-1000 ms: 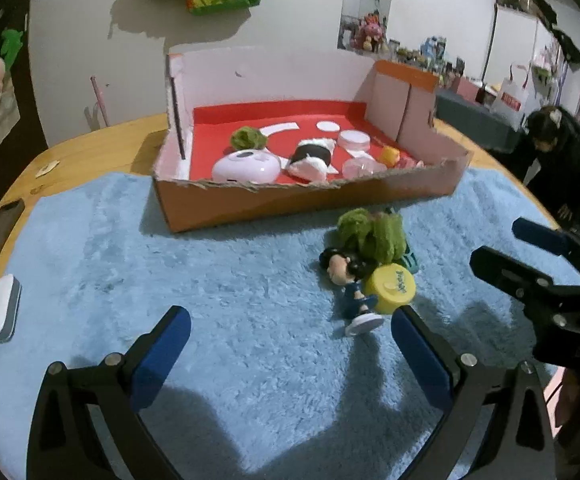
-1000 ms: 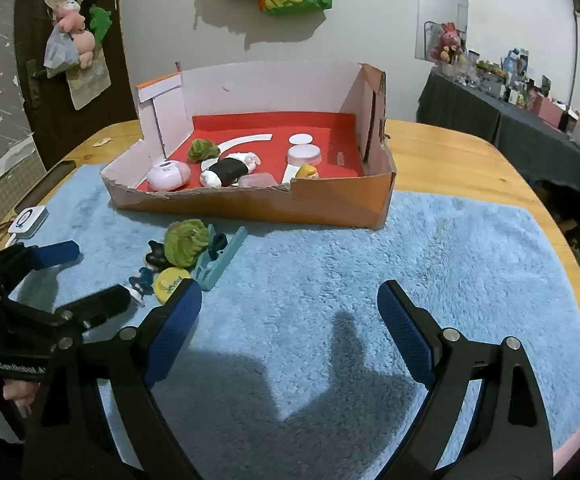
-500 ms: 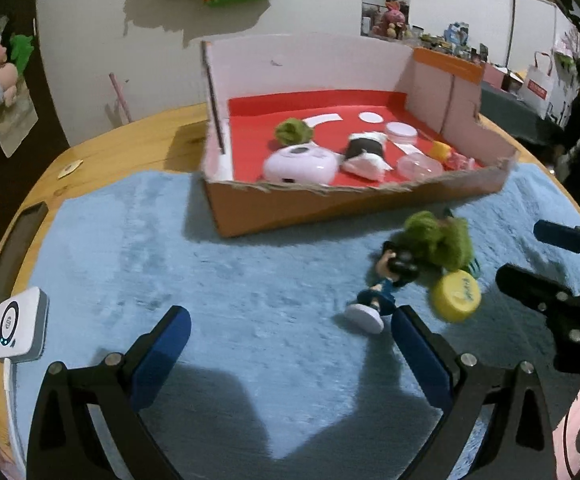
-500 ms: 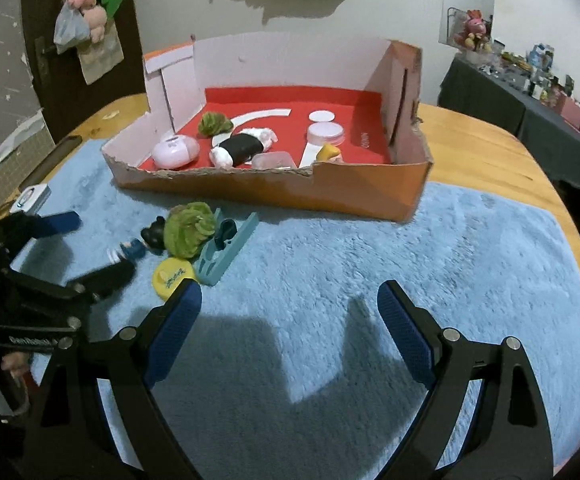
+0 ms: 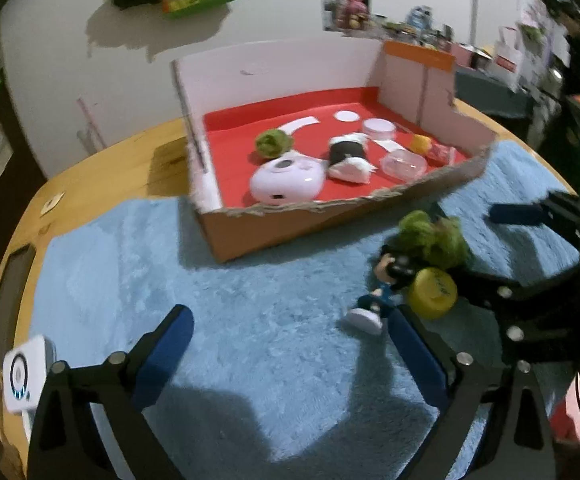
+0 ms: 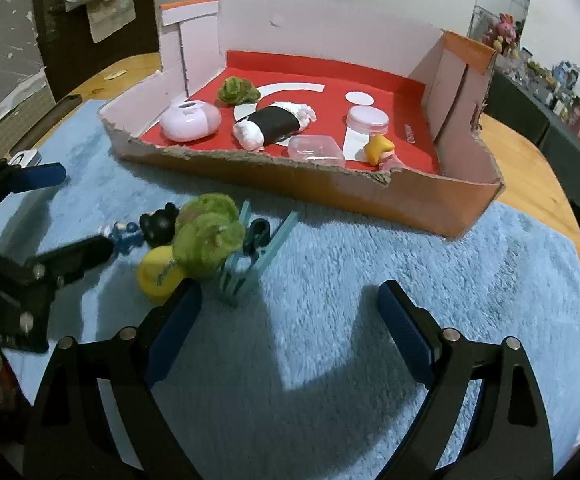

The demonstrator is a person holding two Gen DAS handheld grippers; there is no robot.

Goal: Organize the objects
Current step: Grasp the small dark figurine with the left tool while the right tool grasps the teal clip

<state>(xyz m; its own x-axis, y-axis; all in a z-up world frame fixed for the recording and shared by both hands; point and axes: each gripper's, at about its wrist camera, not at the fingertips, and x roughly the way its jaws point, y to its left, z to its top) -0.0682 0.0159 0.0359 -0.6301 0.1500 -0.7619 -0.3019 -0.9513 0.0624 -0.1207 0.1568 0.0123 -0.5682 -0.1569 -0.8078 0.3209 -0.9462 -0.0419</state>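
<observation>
Both claws hang apart over the blue rug, nothing between their pads.

Left gripper (image 5: 290, 344) has just been closing a little, yet holds nothing; its right pad stands just beside the small figurine (image 5: 385, 280) lying on its side. Right gripper (image 6: 288, 332) is wide too, its left pad next to the yellow cap (image 6: 158, 274). That pile sits on the fluffy blue rug (image 6: 409, 280), just near of the cardboard box (image 6: 329, 192): figurine, cap, green fuzzy ball (image 6: 208, 236) and a pale teal clip (image 6: 258, 256), all touching. I'd judge everything light; the ball soft and squashy, best pinched across its middle, the hard little figurine likely slippery, best taken round the body.
</observation>
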